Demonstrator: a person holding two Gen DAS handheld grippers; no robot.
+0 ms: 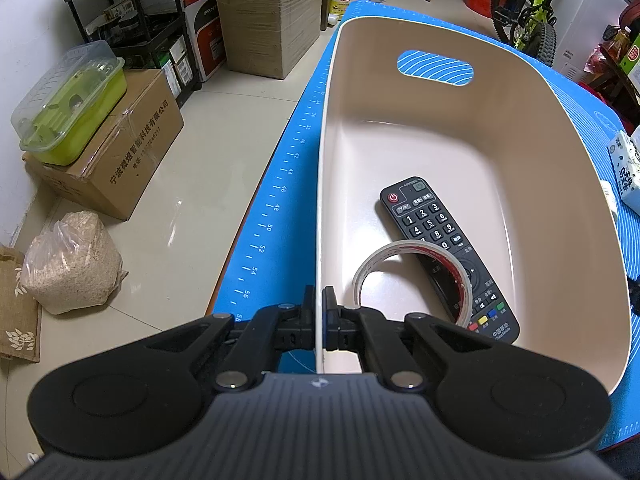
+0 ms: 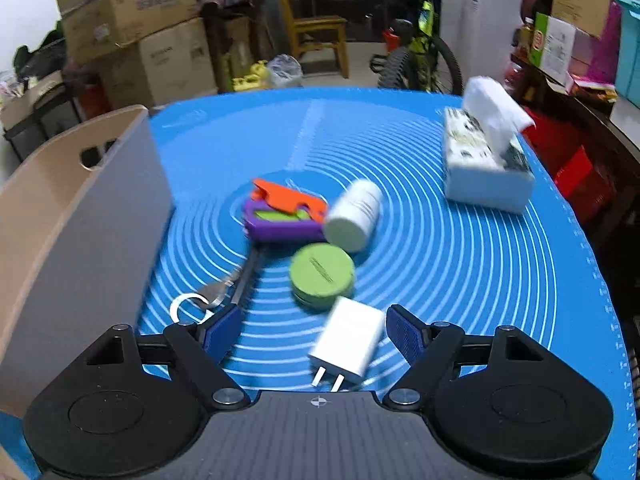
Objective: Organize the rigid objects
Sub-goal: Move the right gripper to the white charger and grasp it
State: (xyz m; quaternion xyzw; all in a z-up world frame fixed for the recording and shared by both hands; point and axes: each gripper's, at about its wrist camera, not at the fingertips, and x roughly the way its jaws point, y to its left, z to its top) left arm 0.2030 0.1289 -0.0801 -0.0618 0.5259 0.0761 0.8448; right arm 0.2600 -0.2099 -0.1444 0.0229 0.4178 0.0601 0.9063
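1. Charger (image 2: 350,342) lies between my right tool's (image 2: 316,336) spread, untouching pads.
2. Left tool (image 1: 319,306) clenches the bin (image 1: 520,128) rim at 6 o'clock.
3. Remote (image 1: 436,240) and tape (image 1: 404,276) lie inside the bin.

A blue mat (image 2: 460,264) carries a beige bin (image 1: 520,128), tissue box (image 2: 486,168), white charger (image 2: 350,340), green disc (image 2: 322,274) and white bottle (image 2: 354,216).

Black claw (image 2: 314,334) linkages, silver screws, blue ribbed pads (image 2: 404,332).

The left gripper (image 1: 319,312) clamped the near rim of the beige bin (image 1: 520,128), which held a remote (image 1: 430,220) and tape roll (image 1: 384,256).
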